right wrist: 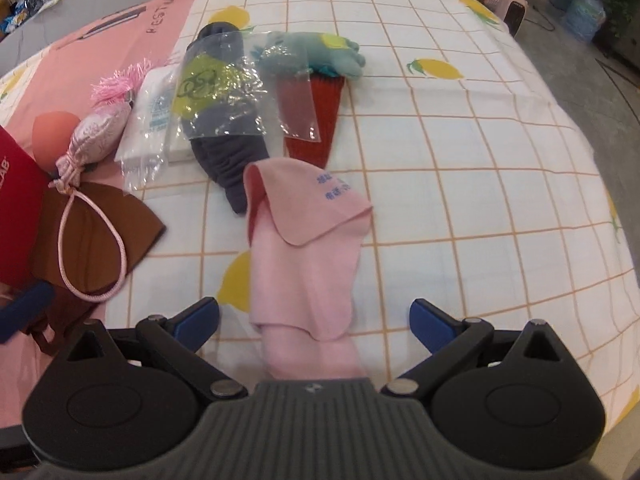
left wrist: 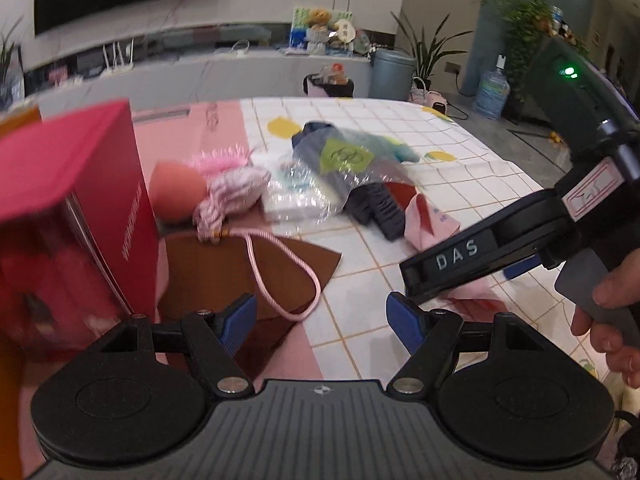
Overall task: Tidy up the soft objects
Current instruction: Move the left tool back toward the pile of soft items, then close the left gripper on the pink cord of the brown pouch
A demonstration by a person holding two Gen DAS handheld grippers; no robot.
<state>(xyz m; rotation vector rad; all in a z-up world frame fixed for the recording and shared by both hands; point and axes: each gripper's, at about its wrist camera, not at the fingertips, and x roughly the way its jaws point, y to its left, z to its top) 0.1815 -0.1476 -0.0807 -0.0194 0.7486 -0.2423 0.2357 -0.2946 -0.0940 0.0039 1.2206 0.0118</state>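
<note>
Your right gripper [right wrist: 314, 322] hung with its jaws wide apart over the near end of the folded pale pink cloth [right wrist: 304, 248], gripping nothing. Your left gripper [left wrist: 322, 320] was likewise spread and empty above the flat brown fabric piece [left wrist: 240, 276] beside the red cardboard box [left wrist: 76, 208]. Beyond these, on the lemon-print checked sheet [right wrist: 460, 168], lay the pink satin drawstring pouch [right wrist: 100, 128], then the dark navy knit garment in clear plastic [right wrist: 224, 120], the red knit piece [right wrist: 320, 120] and, farthest, the teal plush toy [right wrist: 320, 54].
</note>
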